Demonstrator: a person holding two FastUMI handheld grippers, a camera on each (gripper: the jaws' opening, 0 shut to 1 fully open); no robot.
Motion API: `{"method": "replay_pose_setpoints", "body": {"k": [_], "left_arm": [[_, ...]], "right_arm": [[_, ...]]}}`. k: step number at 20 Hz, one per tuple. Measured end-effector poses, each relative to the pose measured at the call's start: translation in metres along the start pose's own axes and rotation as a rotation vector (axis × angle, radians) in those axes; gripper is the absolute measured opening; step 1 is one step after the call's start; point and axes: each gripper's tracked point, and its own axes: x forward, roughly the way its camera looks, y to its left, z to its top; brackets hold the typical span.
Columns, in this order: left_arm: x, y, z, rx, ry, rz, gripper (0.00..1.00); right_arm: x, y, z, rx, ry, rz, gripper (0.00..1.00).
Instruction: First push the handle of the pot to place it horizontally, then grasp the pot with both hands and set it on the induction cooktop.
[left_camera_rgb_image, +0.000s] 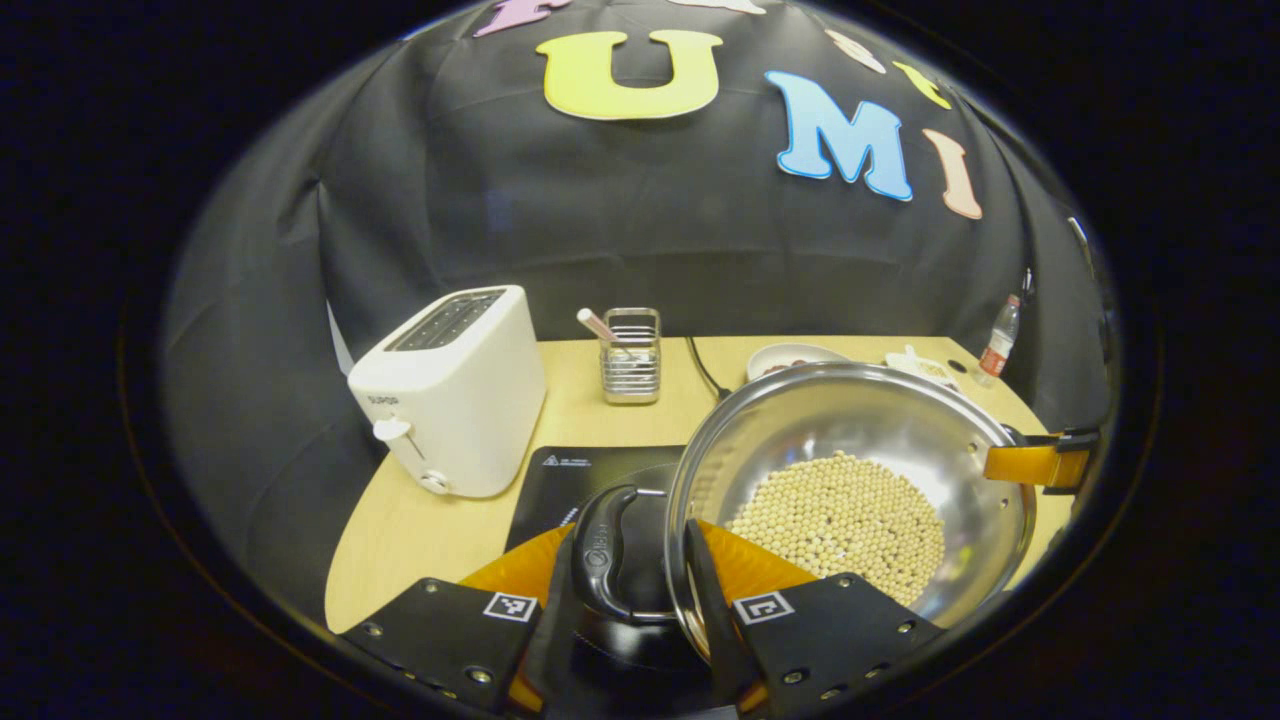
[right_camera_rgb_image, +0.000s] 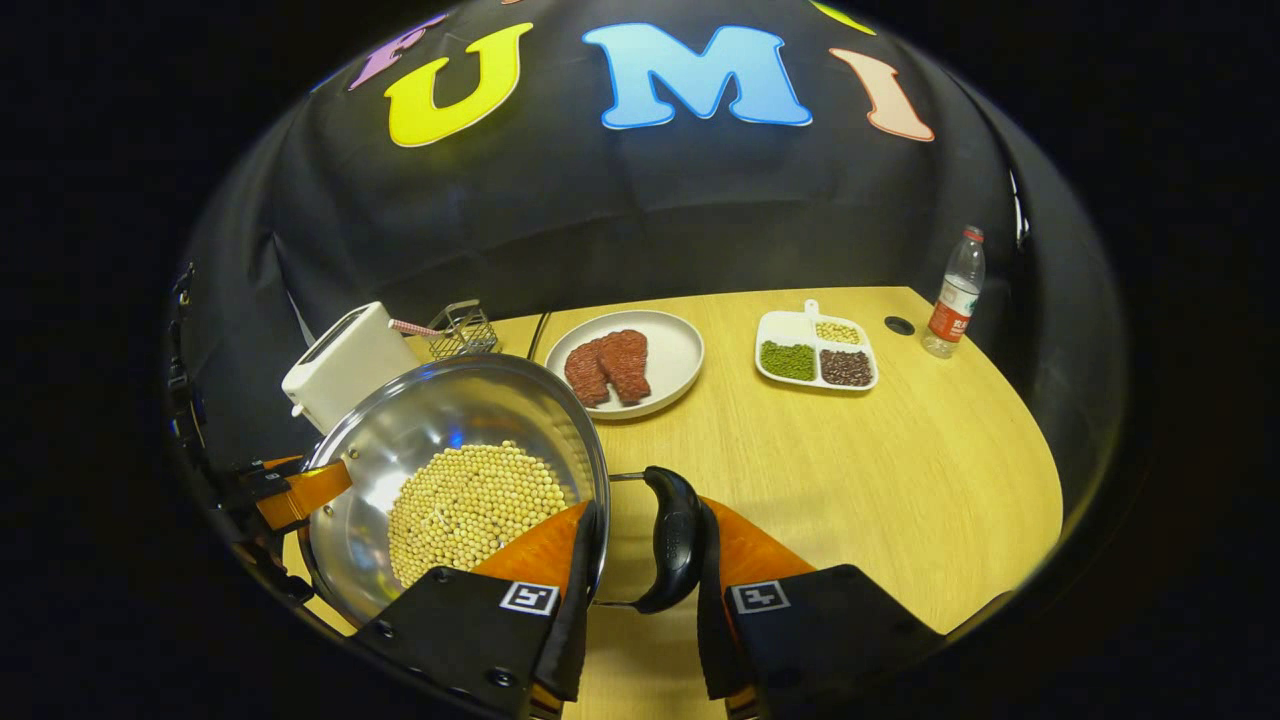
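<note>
Currently: round stainless-steel pot (left_camera_rgb_image: 850, 480) of pale beans, held above black induction cooktop (left_camera_rgb_image: 590, 470); left tongs (left_camera_rgb_image: 640, 610) and right tongs (right_camera_rgb_image: 640, 590) each clench a black loop handle (left_camera_rgb_image: 610, 550). White "SUPOR" toaster (left_camera_rgb_image: 450, 390) left of cooktop.

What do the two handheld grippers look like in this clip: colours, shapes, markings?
The left gripper and the right gripper look alike: black angular plates studded with silver screws, each plate carrying a square black-and-white fiducial tag, orange wedge-shaped bodies behind them, and slim black fingers. No cables or sleeves are visible.
</note>
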Motion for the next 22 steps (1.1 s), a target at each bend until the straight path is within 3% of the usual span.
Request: {"method": "replay_pose_setpoints", "body": {"k": [6, 7, 8, 13, 16, 17, 19, 20, 22], "left_arm": [[0.005, 0.038, -0.007, -0.017, 0.009, 0.021, 0.56], [0.006, 0.044, -0.008, -0.021, 0.01, 0.024, 0.56], [0.007, 0.048, -0.009, -0.024, 0.012, 0.026, 0.56], [0.012, 0.064, -0.009, -0.026, 0.013, 0.036, 0.56], [0.015, 0.071, -0.011, -0.018, 0.018, 0.042, 0.56], [0.012, 0.075, -0.012, -0.018, 0.018, 0.045, 0.56], [0.01, 0.081, -0.015, -0.012, 0.017, 0.051, 0.53], [0.01, 0.083, -0.016, -0.012, 0.018, 0.054, 0.59], [0.012, 0.087, -0.018, -0.021, 0.017, 0.06, 0.56]], "right_arm": [[0.01, 0.035, 0.001, -0.014, 0.004, 0.028, 0.45], [0.012, 0.04, 0.002, -0.015, 0.004, 0.032, 0.48], [0.014, 0.044, 0.0, -0.016, 0.005, 0.036, 0.45], [0.019, 0.059, -0.003, -0.01, 0.004, 0.048, 0.48], [0.022, 0.065, -0.007, -0.003, 0.012, 0.055, 0.45], [0.023, 0.067, -0.007, -0.004, 0.013, 0.058, 0.48], [0.025, 0.072, -0.008, -0.006, 0.014, 0.065, 0.45], [0.025, 0.074, -0.007, -0.007, 0.009, 0.066, 0.52], [0.028, 0.076, -0.007, -0.017, 0.005, 0.071, 0.48]]}}
